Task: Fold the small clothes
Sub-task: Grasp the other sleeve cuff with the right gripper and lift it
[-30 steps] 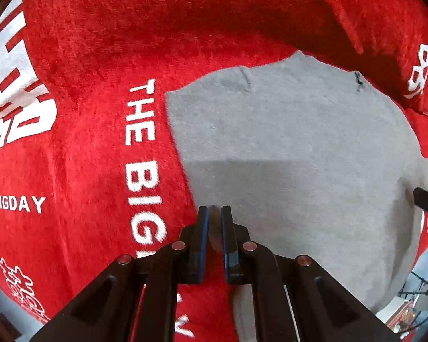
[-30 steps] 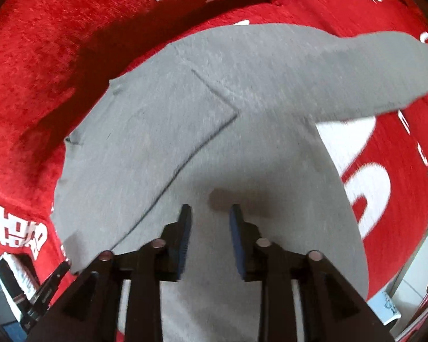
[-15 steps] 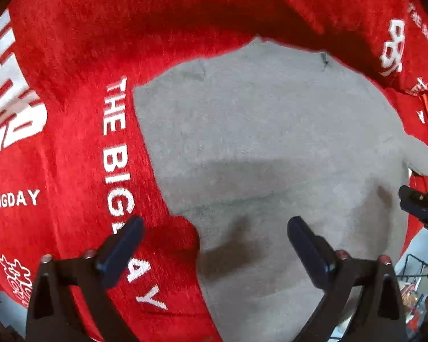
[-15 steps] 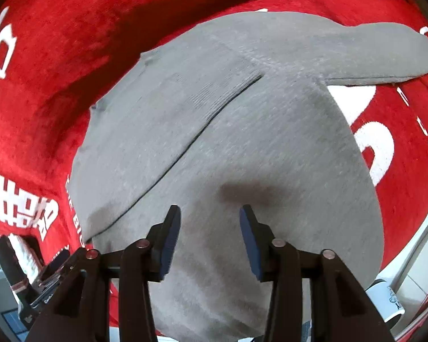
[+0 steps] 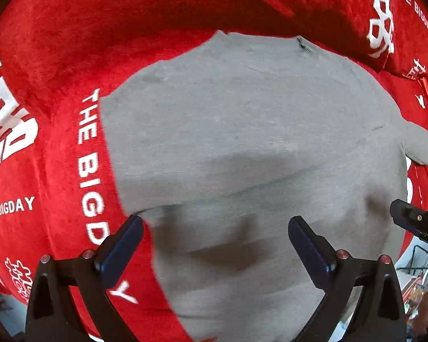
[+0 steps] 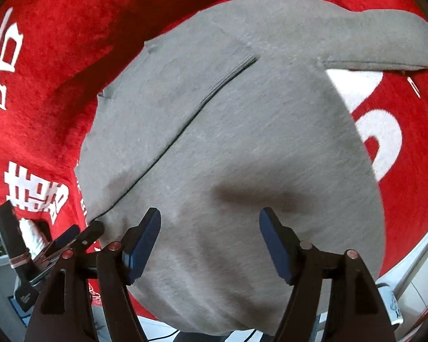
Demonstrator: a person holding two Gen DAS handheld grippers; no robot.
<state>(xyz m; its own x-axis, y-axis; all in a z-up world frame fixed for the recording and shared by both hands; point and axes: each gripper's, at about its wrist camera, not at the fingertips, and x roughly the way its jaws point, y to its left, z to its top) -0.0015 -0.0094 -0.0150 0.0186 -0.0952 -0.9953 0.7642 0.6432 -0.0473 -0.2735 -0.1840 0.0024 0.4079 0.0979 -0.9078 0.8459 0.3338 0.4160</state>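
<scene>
Both tongs are apart w/ nothing held: left tongs [image 5: 215, 229] wide, right tongs [image 6: 209, 228] just been opening. Gray top [image 6: 242, 142] lies flat on red blanket [image 5: 57, 85], under both.

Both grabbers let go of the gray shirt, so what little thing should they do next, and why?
Probably move the right gripper toward the sleeve to fold it in. The gray shirt lies flat on the red blanket, one side looks folded already, that sleeve sticks out, and the right gripper has just been opening, nothing between its fingers.
</scene>
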